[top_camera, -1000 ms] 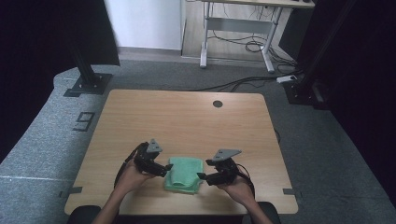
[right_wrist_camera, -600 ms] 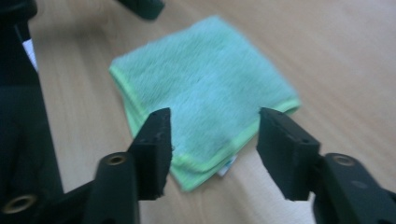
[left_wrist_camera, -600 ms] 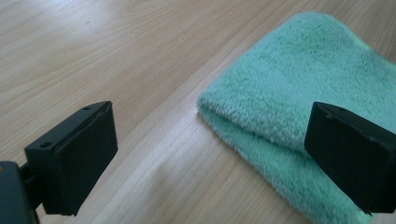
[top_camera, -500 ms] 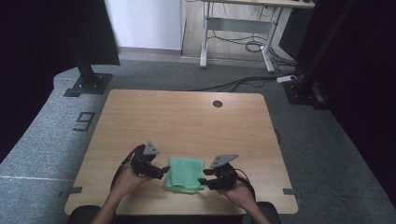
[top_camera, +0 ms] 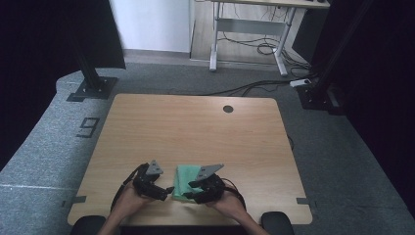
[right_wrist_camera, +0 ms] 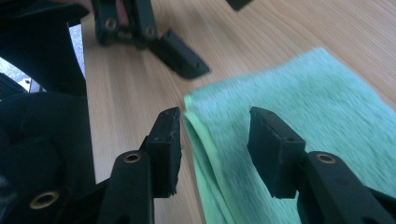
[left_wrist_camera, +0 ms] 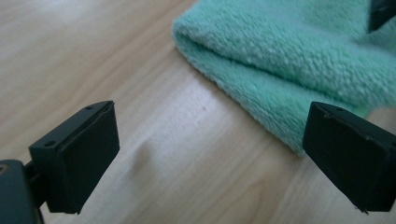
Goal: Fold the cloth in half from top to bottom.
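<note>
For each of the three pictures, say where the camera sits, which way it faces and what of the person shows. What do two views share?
High view: above the person's side, facing forward and down on the table; forearms, left gripper, right gripper.
Left gripper view: on the left gripper, looking past open jaws at the towel's edge.
Right gripper view: on the right gripper, jaws astride the towel's corner, not pressing.
Shared: all show the green towel.
</note>
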A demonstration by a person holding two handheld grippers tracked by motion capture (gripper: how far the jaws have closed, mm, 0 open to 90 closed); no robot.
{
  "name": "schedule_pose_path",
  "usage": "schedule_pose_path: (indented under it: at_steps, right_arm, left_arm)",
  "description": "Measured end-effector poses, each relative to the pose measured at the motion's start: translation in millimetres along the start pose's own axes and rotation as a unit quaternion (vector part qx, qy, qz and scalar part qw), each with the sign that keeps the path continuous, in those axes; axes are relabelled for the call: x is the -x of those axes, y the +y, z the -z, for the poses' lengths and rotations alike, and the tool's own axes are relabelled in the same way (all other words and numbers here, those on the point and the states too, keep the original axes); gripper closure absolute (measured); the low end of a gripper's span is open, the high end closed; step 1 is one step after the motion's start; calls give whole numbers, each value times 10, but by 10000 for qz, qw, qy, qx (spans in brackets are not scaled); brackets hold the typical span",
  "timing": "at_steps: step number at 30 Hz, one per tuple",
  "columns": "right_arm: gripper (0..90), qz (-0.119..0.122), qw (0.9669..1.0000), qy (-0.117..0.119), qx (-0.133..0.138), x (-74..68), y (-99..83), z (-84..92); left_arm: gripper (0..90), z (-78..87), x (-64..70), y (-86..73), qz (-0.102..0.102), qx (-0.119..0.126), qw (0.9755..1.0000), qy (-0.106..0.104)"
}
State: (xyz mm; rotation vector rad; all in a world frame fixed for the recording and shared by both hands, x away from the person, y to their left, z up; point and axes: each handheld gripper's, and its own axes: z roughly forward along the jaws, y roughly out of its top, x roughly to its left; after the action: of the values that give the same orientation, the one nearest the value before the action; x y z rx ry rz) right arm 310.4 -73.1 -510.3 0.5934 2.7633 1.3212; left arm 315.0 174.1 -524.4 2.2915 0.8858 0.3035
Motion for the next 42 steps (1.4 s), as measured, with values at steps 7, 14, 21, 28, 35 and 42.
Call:
schedule_pose_path:
  at_steps: [7, 14, 21, 28, 35, 42]
  right_arm:
    - [878, 226, 9996, -144, -118, -69, 45, -151]
    - [891, 247, 9995, -179, 62, -69, 164, -69]
    - [892, 244, 9993, -159, 225, -55, 281, -20]
    - [893, 158, 9993, 62, 327, -67, 350, -68]
    - [892, 157, 9997, 119, 112, -87, 273, -217]
    - [625, 54, 9997, 131, 200, -31, 244, -81]
  left_arm:
    - [38, -117, 45, -59, -186, -224, 9995, 131]
    - [38, -160, 68, -73, -190, -241, 9994, 156]
    - [33, -133, 98, -49, -265, -229, 9993, 87]
    - [34, 136, -192, -159, 210, 18, 9995, 240]
    - [37, 143, -264, -194, 285, 3, 9991, 305]
    - [35, 88, -201, -169, 229, 25, 9996, 162]
